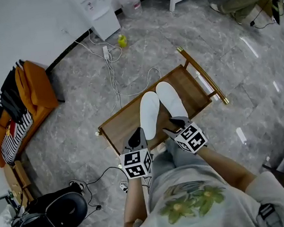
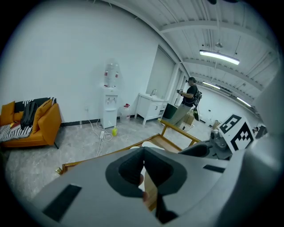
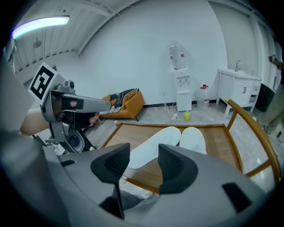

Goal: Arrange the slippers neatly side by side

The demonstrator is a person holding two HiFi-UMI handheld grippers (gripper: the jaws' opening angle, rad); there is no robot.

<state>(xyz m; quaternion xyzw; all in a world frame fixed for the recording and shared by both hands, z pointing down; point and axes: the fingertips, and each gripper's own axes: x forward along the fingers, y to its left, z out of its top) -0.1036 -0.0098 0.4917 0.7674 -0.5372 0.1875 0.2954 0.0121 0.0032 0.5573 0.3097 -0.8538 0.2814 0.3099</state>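
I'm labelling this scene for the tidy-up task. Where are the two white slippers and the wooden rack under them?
left slipper [image 1: 148, 115], head view, middle of its white surface.
right slipper [image 1: 171, 100], head view, middle of its white surface.
wooden rack [image 1: 125, 122], head view, bare board left of the slippers.

Pale T-shirt [image 1: 192, 206] (leafy green-yellow print); grey left gripper [image 1: 137, 135] and right gripper [image 1: 176, 124] carry black-and-white marker cubes [image 1: 136, 164].

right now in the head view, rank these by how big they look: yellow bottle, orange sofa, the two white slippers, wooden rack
1. wooden rack
2. orange sofa
3. white slippers: they look about alike, so tied
4. yellow bottle, though it lies farther from the camera
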